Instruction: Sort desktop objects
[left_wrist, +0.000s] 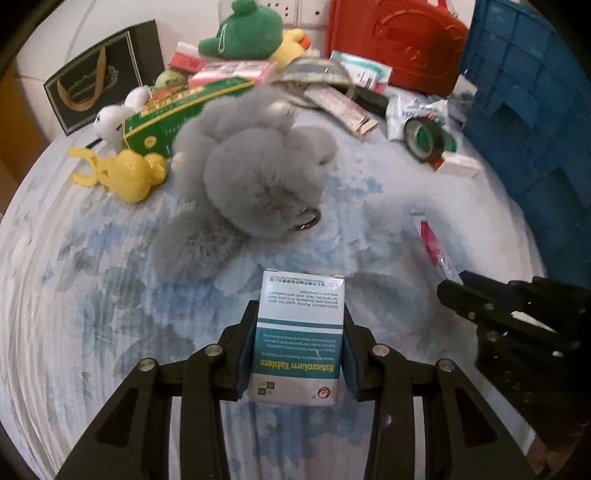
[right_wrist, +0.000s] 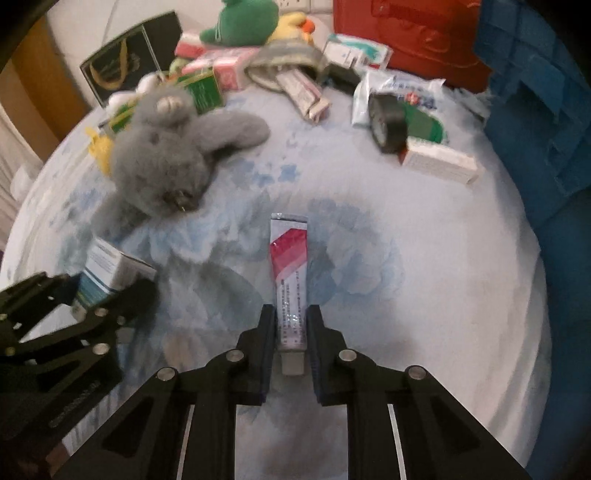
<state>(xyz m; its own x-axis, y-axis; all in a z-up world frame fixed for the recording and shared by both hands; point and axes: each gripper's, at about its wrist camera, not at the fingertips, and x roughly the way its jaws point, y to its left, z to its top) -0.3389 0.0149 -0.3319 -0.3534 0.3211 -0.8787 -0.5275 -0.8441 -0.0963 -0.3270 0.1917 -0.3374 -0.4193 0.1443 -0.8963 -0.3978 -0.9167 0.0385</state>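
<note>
A white and teal tablet box (left_wrist: 300, 343) stands between the fingers of my left gripper (left_wrist: 300, 310), which is shut on its two sides just above the flowered cloth. In the right wrist view a slim white and red ointment tube (right_wrist: 290, 258) lies lengthwise on the cloth. Its cap end sits between the pads of my right gripper (right_wrist: 291, 312), which is shut on it. Each gripper shows in the other's view: the right gripper (left_wrist: 458, 291) at the right edge, the left gripper (right_wrist: 107, 295) with the tablet box (right_wrist: 110, 269) at the left.
A grey plush rabbit (left_wrist: 251, 177) lies just beyond both grippers. Behind it are a yellow toy (left_wrist: 129, 173), a green carton (left_wrist: 177, 114), a green plush (left_wrist: 247, 33), medicine boxes, a tape roll (left_wrist: 424, 138) and a white box (right_wrist: 439, 162). A blue crate (left_wrist: 535, 92) and a red case (left_wrist: 399, 40) stand at the right.
</note>
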